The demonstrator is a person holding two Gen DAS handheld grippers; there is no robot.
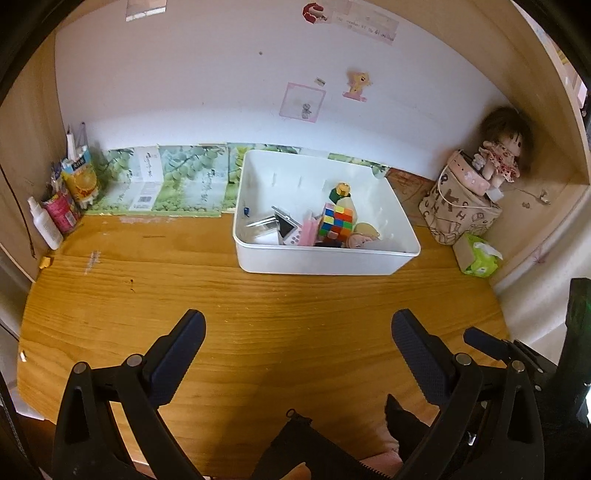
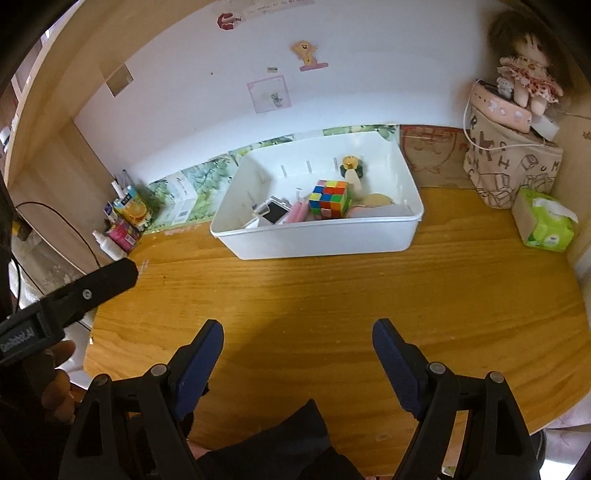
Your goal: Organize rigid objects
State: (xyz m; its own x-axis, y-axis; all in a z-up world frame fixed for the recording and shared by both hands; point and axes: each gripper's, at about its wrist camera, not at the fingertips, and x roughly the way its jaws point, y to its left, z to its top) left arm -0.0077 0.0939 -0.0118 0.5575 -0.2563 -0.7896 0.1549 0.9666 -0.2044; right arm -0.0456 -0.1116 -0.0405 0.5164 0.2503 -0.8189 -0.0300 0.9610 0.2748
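Both tongs, left tongs [image 1: 297, 332] and right tongs [image 2: 297, 339], released, empty | white bin [image 1: 321, 258] at 12 o'clock holds cube [image 1: 338, 221] | surface [image 1: 221, 295] looks bare: finish, keep clear.

Printed capital letters scattered over the beige fabric bag [image 2: 513, 166] at the back right corner, among them R, H, K, O and M in the right wrist view and K, H, U, C in the left wrist view [image 1: 458, 210]. Pale lettering on the black body of the left gripper at the left edge of the right wrist view [image 2: 22, 338], too blurred to spell. A line of handwriting on the paper strip [image 1: 365, 22] taped high on the wall, not legible. Print on the green leafy boxes [image 1: 147, 177] too small to make out.
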